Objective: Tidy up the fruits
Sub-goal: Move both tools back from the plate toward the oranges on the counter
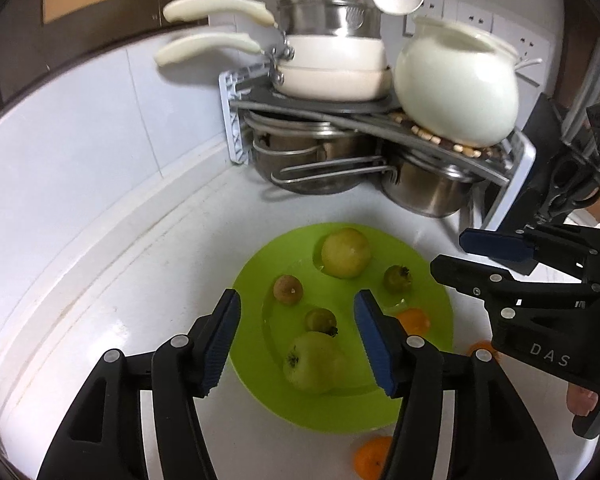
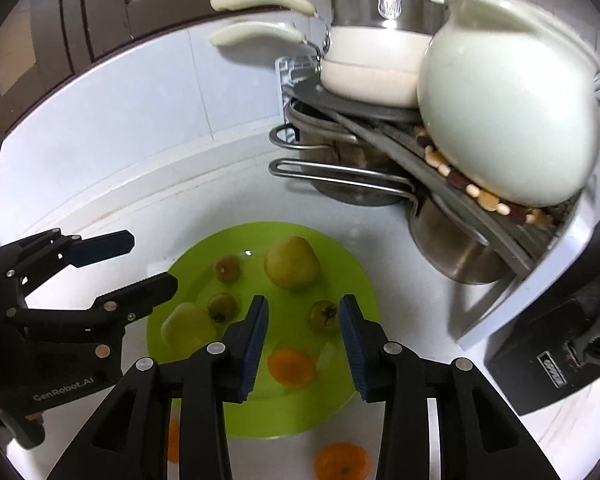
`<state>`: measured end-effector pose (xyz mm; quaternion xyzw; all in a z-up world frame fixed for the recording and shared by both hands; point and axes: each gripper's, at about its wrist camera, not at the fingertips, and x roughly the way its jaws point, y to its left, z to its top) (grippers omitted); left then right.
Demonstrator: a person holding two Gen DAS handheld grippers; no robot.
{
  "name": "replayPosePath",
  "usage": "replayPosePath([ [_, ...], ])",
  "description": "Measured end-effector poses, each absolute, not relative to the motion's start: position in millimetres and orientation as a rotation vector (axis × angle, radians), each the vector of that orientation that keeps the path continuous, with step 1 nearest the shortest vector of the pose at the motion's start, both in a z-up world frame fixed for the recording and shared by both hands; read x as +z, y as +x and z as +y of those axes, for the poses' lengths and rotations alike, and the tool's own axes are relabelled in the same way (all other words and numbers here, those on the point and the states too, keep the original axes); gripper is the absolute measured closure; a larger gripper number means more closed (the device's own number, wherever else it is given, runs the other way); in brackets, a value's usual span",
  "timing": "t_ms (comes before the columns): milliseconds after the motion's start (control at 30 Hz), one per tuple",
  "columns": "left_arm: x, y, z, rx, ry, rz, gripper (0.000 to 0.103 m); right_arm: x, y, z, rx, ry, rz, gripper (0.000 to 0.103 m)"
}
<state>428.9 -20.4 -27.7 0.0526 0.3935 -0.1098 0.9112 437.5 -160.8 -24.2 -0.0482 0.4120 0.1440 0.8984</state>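
Your left gripper (image 1: 296,332) hangs above the round lime-green plastic plate (image 1: 428,312) with its blue-padded fingers spread wide and nothing between them; below the gap lie a large pale-green apple-like fruit (image 1: 310,362) and a small green round fruit (image 1: 320,320). Your right gripper (image 2: 303,342) is also wide open and empty, over an orange tangerine (image 2: 291,366) lying on the plate. A second tangerine (image 2: 342,460) sits on the white counter (image 2: 120,200) just off the plate's rim. A third orange fruit (image 2: 173,444) is mostly hidden behind the right gripper's finger, so you cannot tell what it is.
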Motion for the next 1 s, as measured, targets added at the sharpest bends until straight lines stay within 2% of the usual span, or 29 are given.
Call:
replayPosePath([
  [100,-16,416,-21,-0.230,0.108,0.782,0.041,-15,425,-163,0.299,-0.089,0.828,0.065],
  [400,10,380,-15,-0.239,0.084,0.719,0.036,12,388,-171,0.280,-0.080,0.745,0.050],
  [633,25,351,-15,-0.245,0.081,0.668,0.032,24,358,-175,0.258,-0.053,0.711,0.043],
  [1000,26,308,-17,-0.242,0.097,0.617,0.026,24,306,-184,0.161,-0.021,0.651,0.035],
])
